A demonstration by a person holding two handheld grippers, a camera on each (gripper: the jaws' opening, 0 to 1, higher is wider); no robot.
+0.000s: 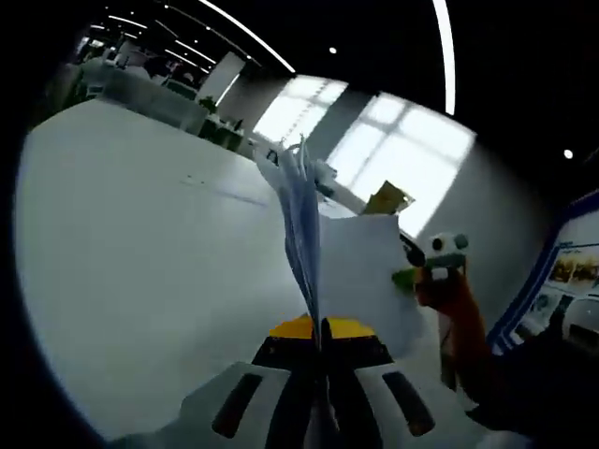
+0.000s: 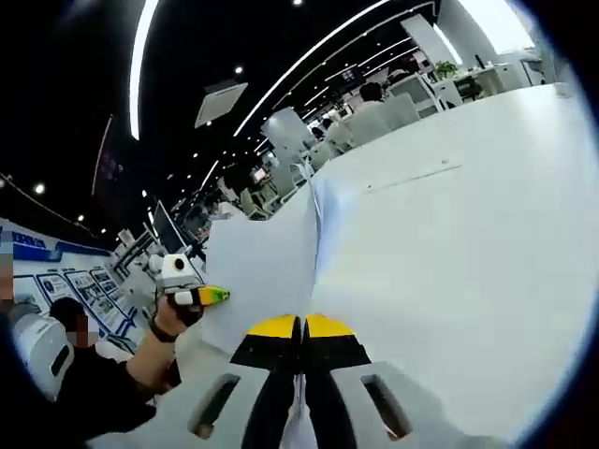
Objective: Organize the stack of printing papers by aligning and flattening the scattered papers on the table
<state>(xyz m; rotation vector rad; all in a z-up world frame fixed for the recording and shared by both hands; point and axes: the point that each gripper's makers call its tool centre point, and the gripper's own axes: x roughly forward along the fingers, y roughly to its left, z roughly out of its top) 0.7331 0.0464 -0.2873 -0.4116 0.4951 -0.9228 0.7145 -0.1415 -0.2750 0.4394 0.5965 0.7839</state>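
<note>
In the left gripper view the left gripper point(image 1: 321, 344) has its jaws pressed together on the lower edge of the stack of printing papers point(image 1: 304, 224), which stands edge-on and lifted above the white table point(image 1: 140, 243). In the right gripper view the right gripper point(image 2: 301, 339) is likewise clamped on the papers' edge, sheets rising above the table's surface. The left gripper shows at the sheets' far side, held by a hand point(image 2: 168, 320).

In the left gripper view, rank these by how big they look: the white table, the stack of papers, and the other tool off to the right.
1. Table, the largest by far.
2. Papers, held upright in this view's own tool.
3. Other tool, the smallest, though it sits farther from the camera, so its look may mislead.
</note>
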